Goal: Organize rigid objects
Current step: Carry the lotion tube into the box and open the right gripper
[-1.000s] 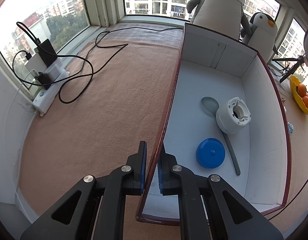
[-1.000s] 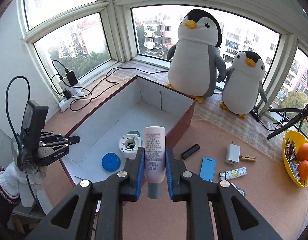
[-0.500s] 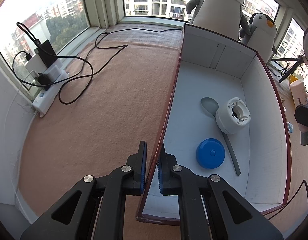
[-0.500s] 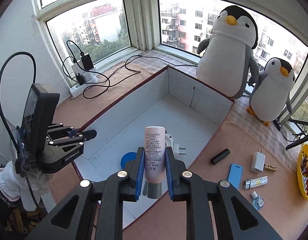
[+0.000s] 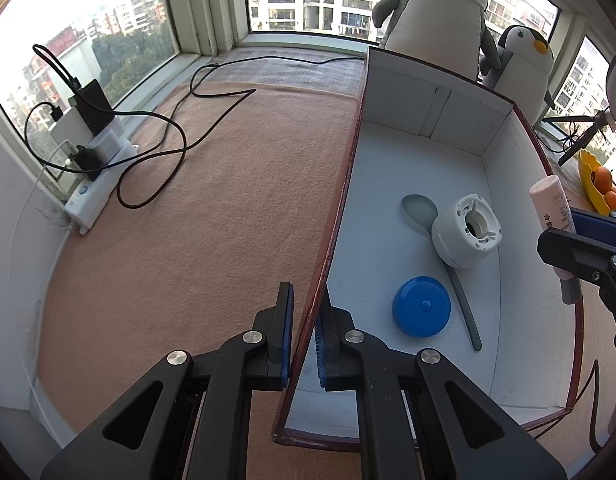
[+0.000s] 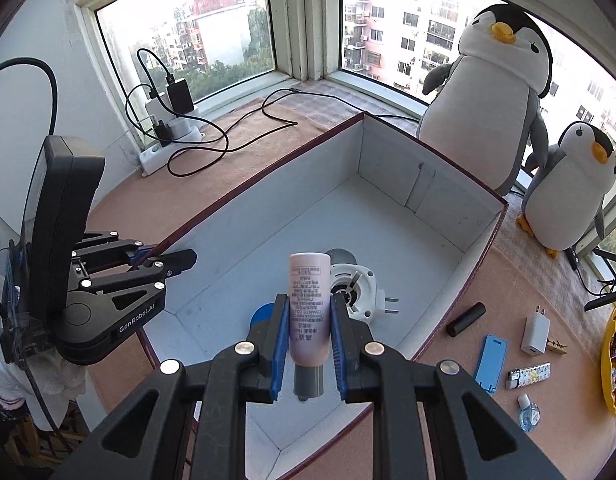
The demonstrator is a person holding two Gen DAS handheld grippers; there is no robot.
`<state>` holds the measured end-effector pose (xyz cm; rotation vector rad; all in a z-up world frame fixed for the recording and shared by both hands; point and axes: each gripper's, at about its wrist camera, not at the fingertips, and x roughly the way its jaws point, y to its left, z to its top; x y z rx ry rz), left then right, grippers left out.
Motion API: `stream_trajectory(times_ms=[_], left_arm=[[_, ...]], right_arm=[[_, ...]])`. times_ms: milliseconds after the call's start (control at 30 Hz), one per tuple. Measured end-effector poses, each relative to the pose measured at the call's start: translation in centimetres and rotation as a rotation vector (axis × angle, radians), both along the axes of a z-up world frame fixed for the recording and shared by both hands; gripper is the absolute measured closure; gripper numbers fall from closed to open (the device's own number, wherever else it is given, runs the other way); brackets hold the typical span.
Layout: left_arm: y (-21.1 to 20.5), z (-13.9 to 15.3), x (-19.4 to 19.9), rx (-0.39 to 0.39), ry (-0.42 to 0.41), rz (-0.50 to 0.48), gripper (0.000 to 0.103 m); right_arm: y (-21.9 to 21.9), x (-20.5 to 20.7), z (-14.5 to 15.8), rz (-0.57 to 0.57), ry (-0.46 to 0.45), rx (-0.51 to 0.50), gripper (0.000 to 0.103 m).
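The box (image 5: 332, 240) wall is pinched by the left claw (image 5: 303, 332) for steadiness — the tube (image 6: 309, 304), clamped in the right claw (image 6: 308, 340), is held above the box for dropping in.

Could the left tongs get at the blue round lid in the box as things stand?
Probably not right away: the left tongs are clamped on the box wall. Once released, the path looks free, since the blue lid lies uncovered just inside that wall.
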<state>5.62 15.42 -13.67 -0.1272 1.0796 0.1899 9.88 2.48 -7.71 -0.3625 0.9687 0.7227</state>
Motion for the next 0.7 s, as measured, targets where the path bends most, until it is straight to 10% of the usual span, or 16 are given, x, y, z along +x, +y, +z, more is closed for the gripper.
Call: stream_trajectory(times_ms=[700], left_arm=[[0.23,-0.17,0.11,-0.001,0.005,0.002,0.095]], right_arm=[[0.46,0.16,-0.94,0.023,0.011,-0.018,0.085]])
